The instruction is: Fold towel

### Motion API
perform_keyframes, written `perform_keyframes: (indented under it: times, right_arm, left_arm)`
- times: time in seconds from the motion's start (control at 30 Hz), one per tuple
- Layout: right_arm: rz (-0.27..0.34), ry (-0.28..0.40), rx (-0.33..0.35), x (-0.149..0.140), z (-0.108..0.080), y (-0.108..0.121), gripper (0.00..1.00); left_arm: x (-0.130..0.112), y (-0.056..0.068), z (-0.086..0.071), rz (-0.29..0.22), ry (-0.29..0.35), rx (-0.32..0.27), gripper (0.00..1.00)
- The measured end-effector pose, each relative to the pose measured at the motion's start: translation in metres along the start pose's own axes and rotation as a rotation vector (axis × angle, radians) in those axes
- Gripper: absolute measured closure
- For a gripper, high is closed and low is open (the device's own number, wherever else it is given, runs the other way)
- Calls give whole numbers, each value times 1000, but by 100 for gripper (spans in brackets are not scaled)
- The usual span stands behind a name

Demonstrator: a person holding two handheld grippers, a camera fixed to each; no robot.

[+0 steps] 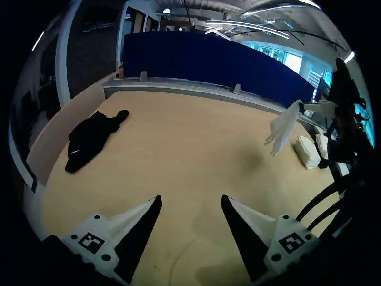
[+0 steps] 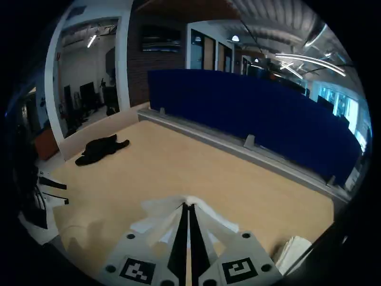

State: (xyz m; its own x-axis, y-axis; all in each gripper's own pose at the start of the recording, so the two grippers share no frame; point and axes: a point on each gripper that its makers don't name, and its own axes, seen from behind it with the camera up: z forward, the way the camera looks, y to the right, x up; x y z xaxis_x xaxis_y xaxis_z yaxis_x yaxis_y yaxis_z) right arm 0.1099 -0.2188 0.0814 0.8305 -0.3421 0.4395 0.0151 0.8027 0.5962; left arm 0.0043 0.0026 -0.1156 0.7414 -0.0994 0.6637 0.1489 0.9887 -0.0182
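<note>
The white towel (image 1: pixel 284 125) hangs in the air above the tabletop (image 1: pixel 190 143), pinched between the closed right tongs (image 2: pixel 188 207). The left tongs (image 1: pixel 190 202) are spread wide and hold nothing. A black garment (image 1: pixel 93 138) lies well apart on the tabletop.

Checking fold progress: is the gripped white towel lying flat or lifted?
Lifted: the towel hangs from the right hand-held gripper, clear of the table.

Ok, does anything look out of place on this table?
One thing: a crumpled black garment lies near the left edge of the table, unfolded and unlike the folded white stack at the right. The white towel hangs bunched from the right gripper, off the table.
</note>
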Motion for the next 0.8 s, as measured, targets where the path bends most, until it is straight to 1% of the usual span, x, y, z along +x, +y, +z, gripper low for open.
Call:
perform_keyframes:
  times: [0.27, 0.5, 0.8]
  right_arm:
    - [18, -5, -44, -1, -14, 42, 98]
    - [17, -19, -83, -5, -25, 78, 98]
    - [39, -27, -125, -9, -35, 122, 98]
  left_arm:
    - [-3, 5, -1, 3, -7, 0, 8]
    - [-3, 6, 1, 1, -11, 5, 8]
    - [-5, 7, 5, 7, -22, 6, 8]
